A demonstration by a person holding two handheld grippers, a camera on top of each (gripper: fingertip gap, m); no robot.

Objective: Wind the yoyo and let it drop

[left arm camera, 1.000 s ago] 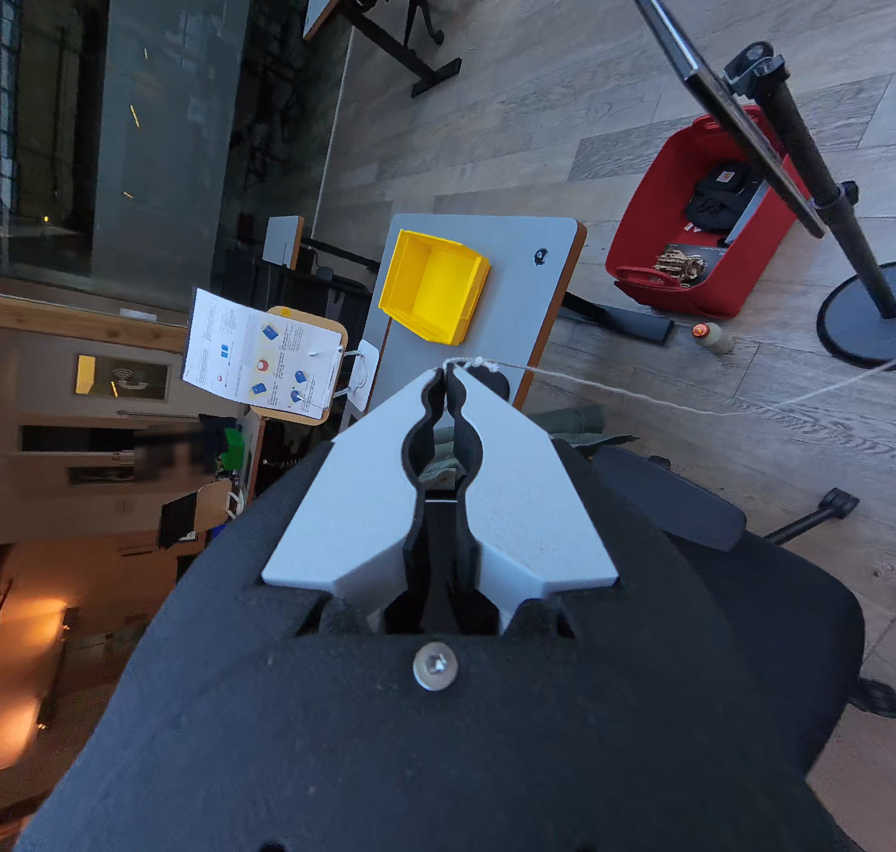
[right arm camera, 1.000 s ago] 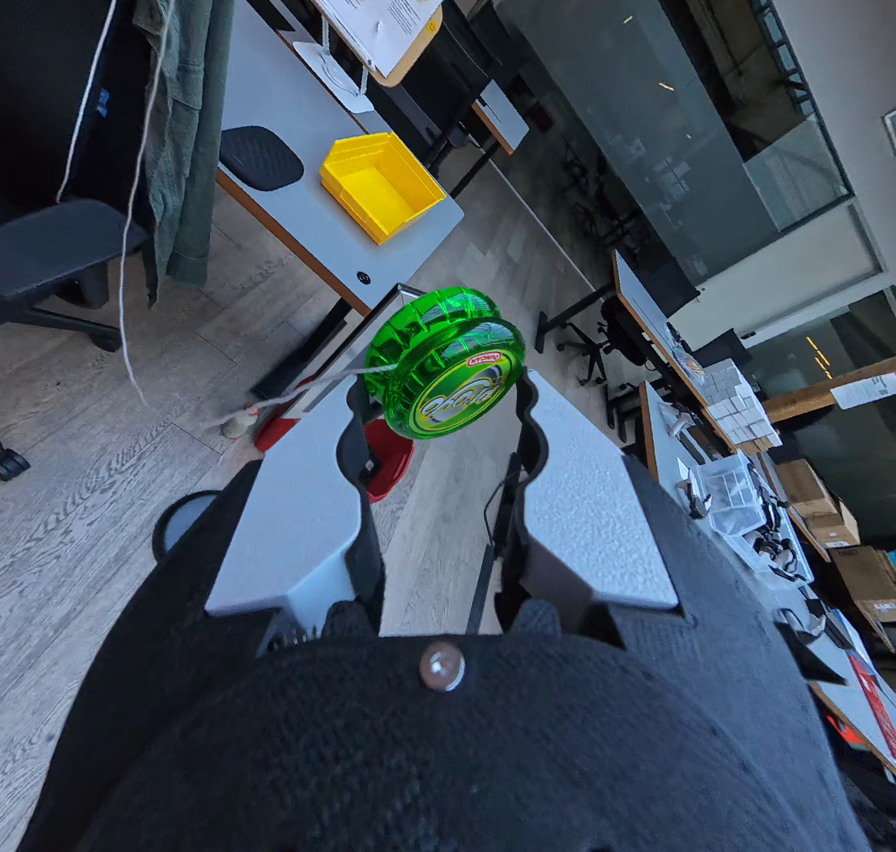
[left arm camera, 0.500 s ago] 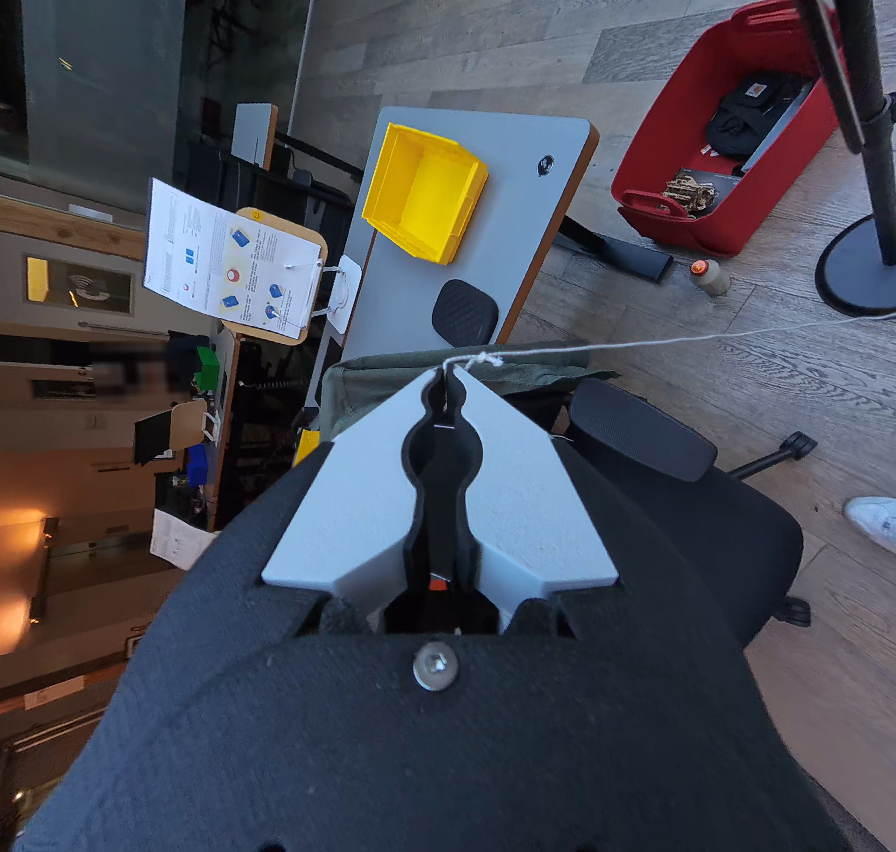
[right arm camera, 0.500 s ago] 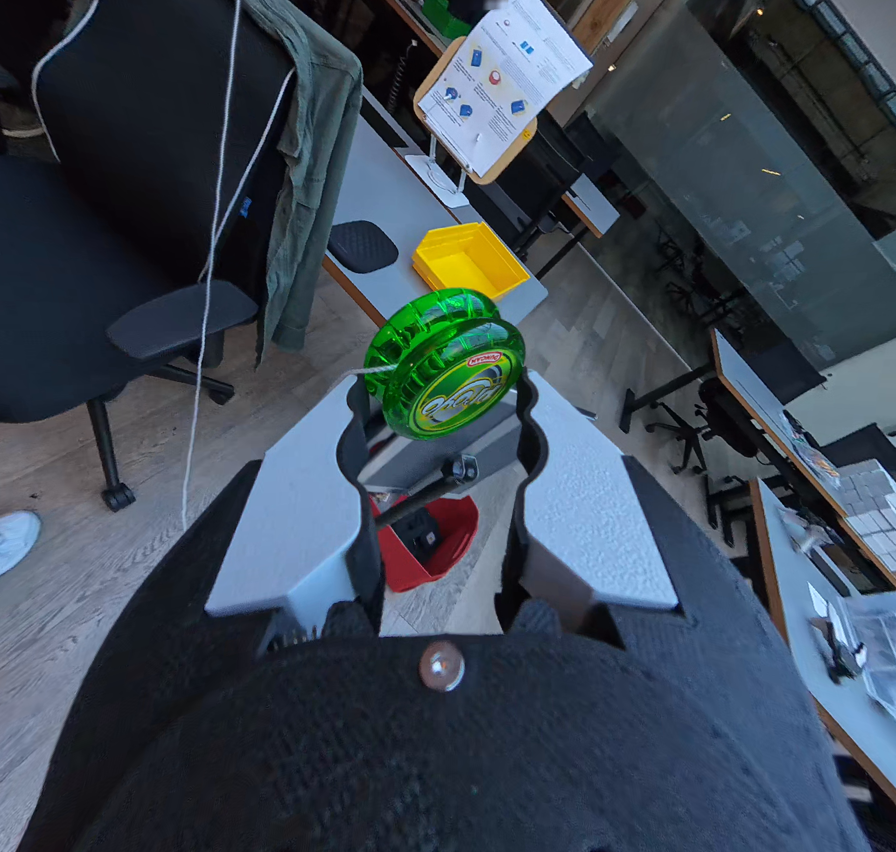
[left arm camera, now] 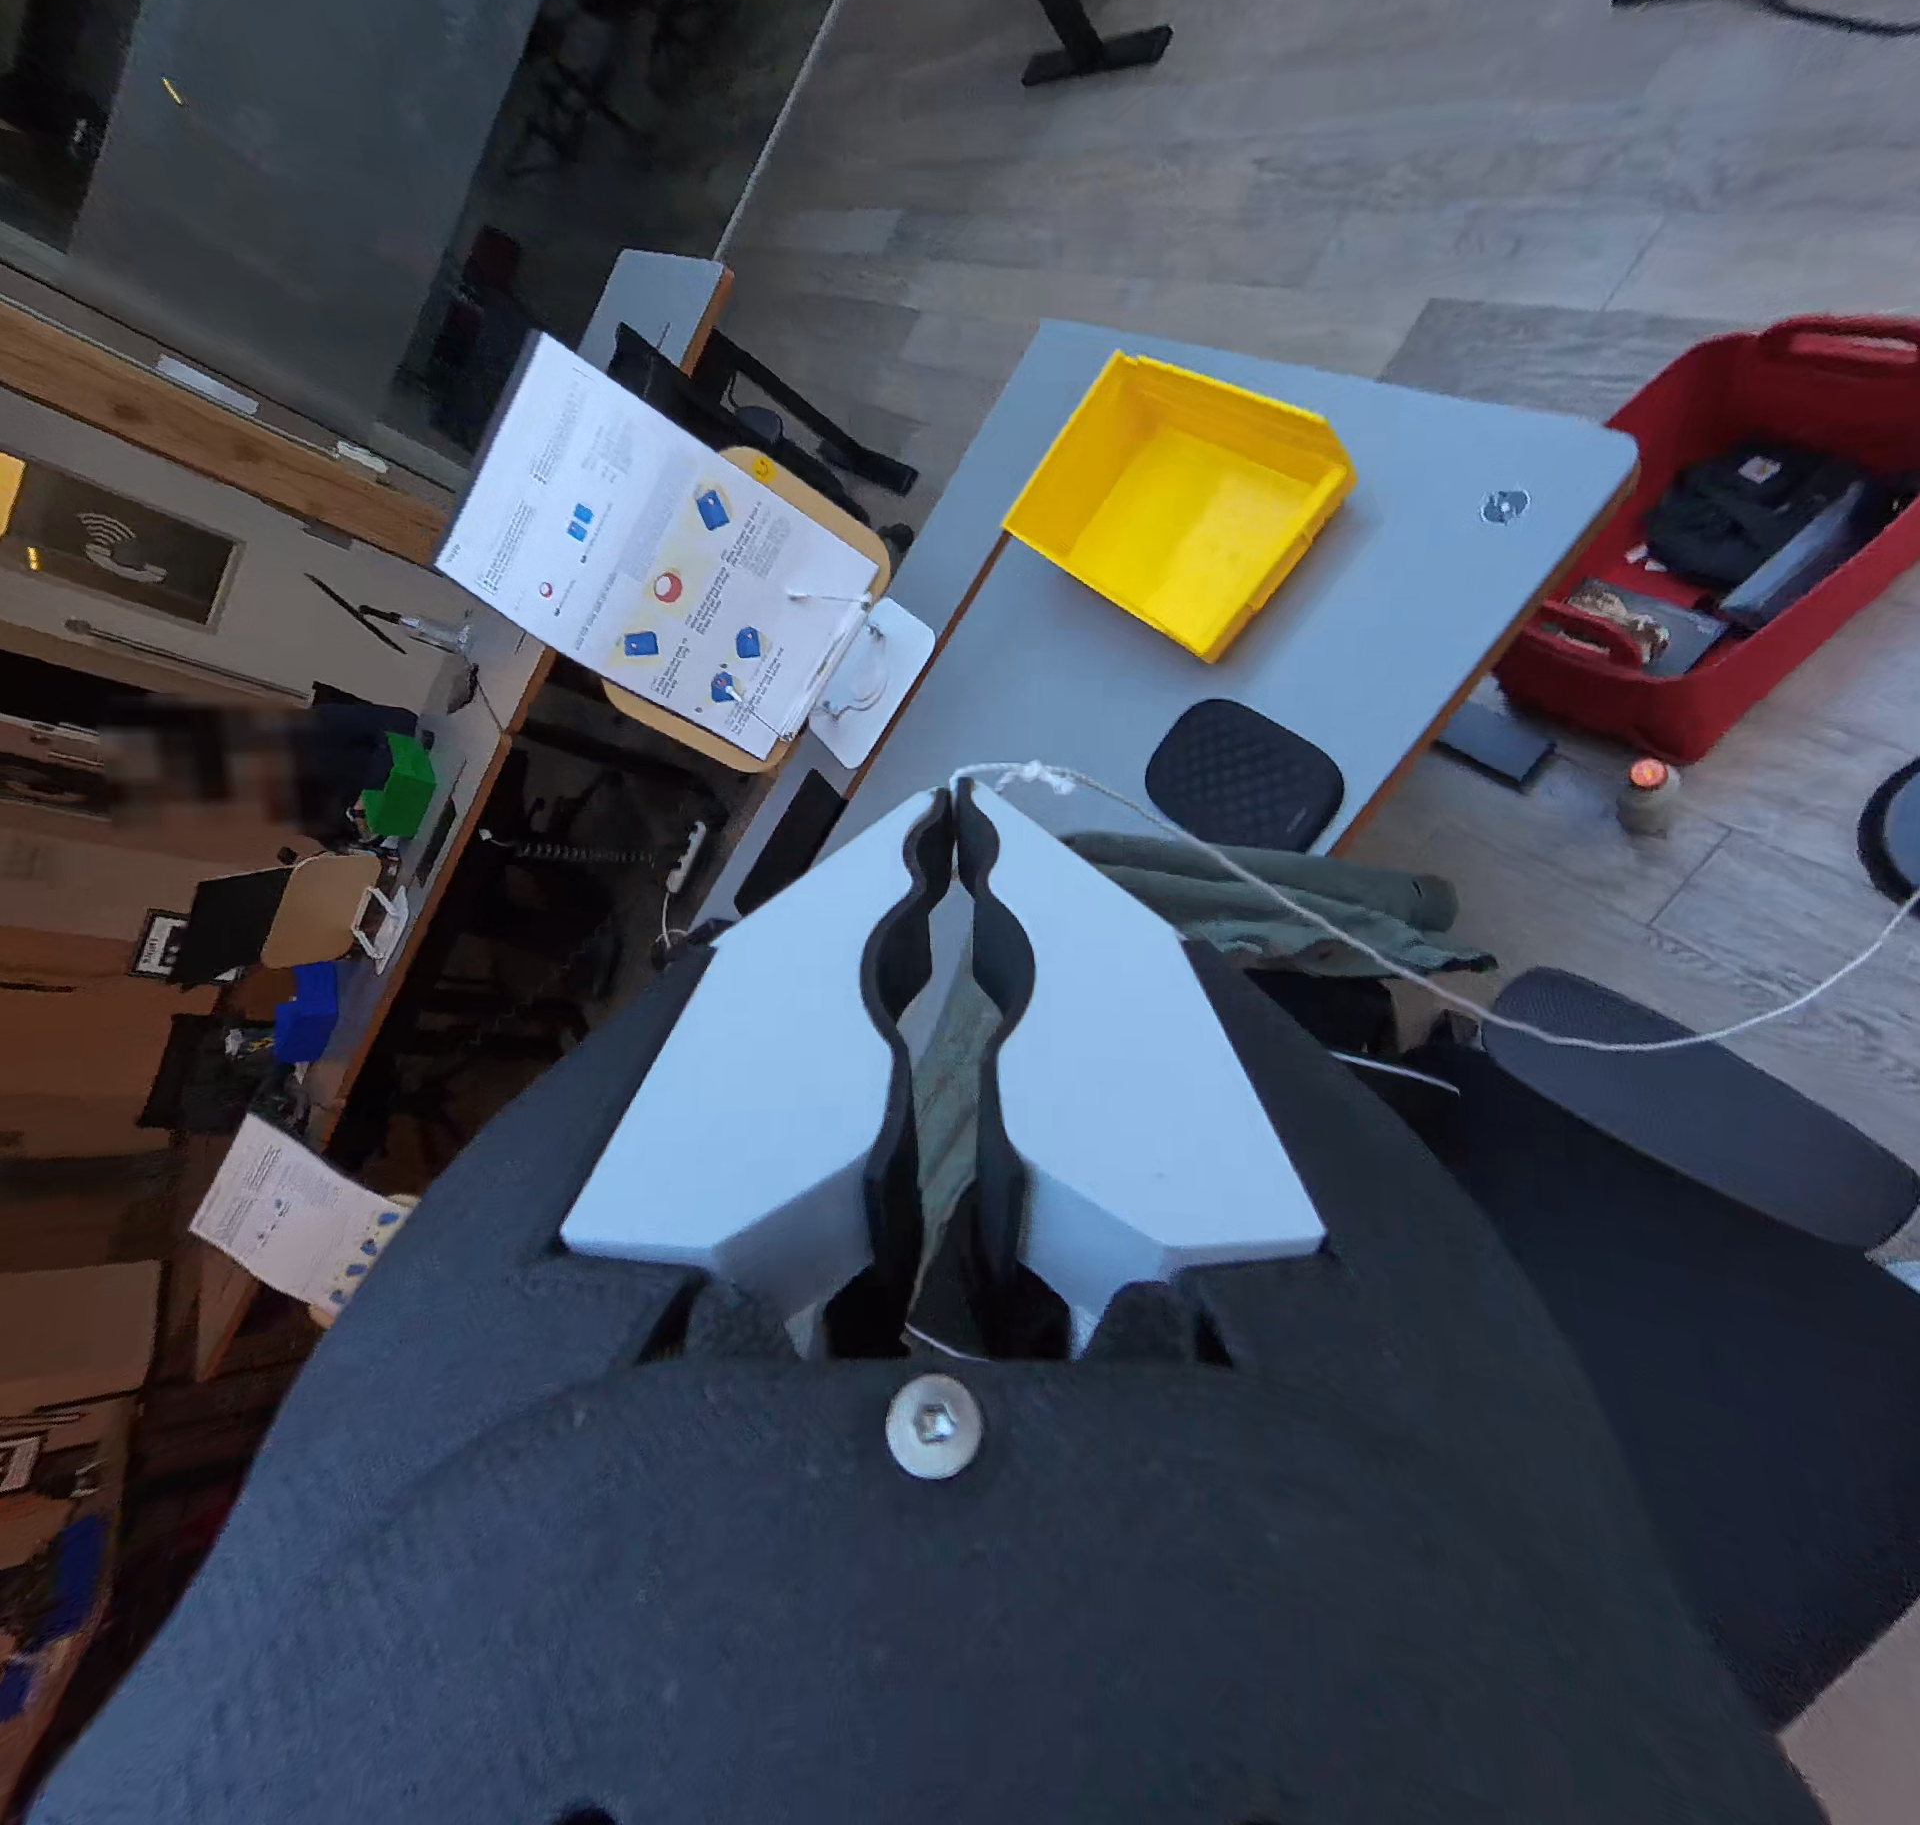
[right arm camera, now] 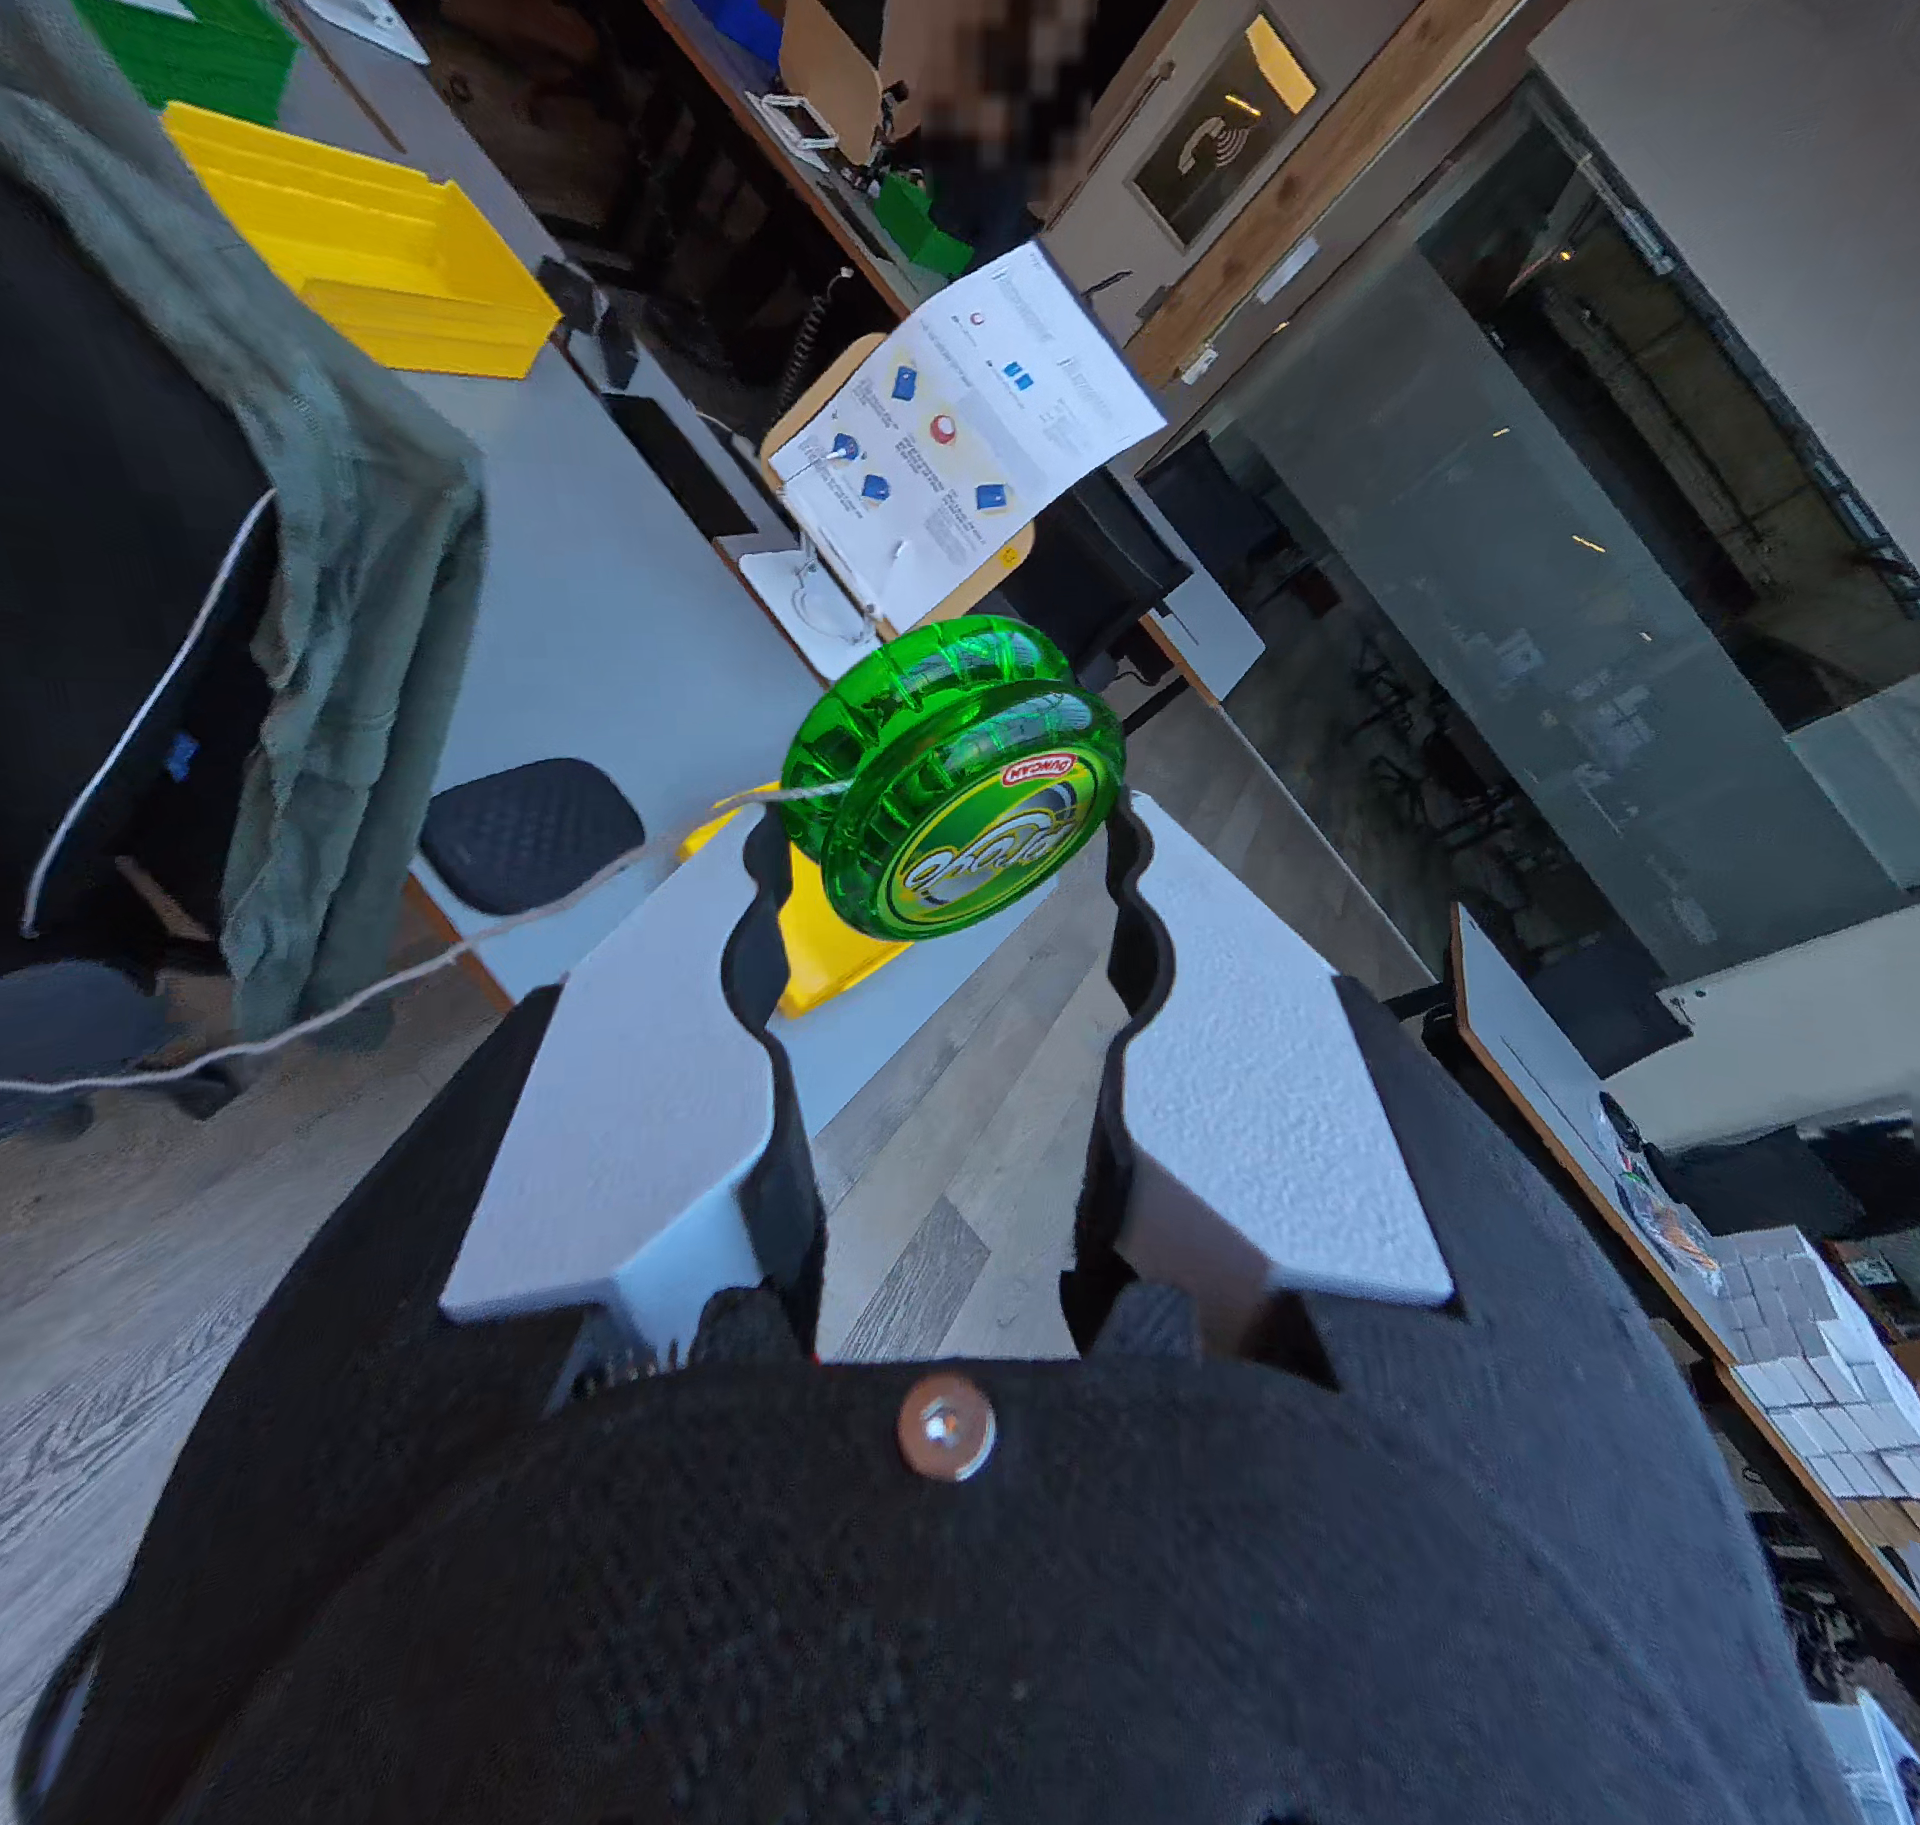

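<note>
A clear green yoyo (right arm camera: 951, 778) is clamped between the tips of my right gripper (right arm camera: 940, 819), held in the air above the floor. Its white string (right arm camera: 416, 975) leaves the groove and runs slack to the left, off the frame. In the left wrist view my left gripper (left arm camera: 954, 801) is shut on the knotted end of the string (left arm camera: 1039, 776). From there the string (left arm camera: 1455, 1006) sags to the right in a loose curve over the chair and leaves the frame.
A grey table (left arm camera: 1382, 622) holds a yellow bin (left arm camera: 1184, 518), a black pad (left arm camera: 1242, 773) and a clipboard stand with a printed sheet (left arm camera: 665, 549). A black office chair (left arm camera: 1683, 1100) with a green jacket (right arm camera: 343, 570) stands close. A red crate (left arm camera: 1766, 528) sits on the wood floor. My right fingertips sit around 30 cm from my left ones.
Both grippers have swung, so each view has turned. The string between them went from taut to slack and sagging. Both grips are unchanged.
</note>
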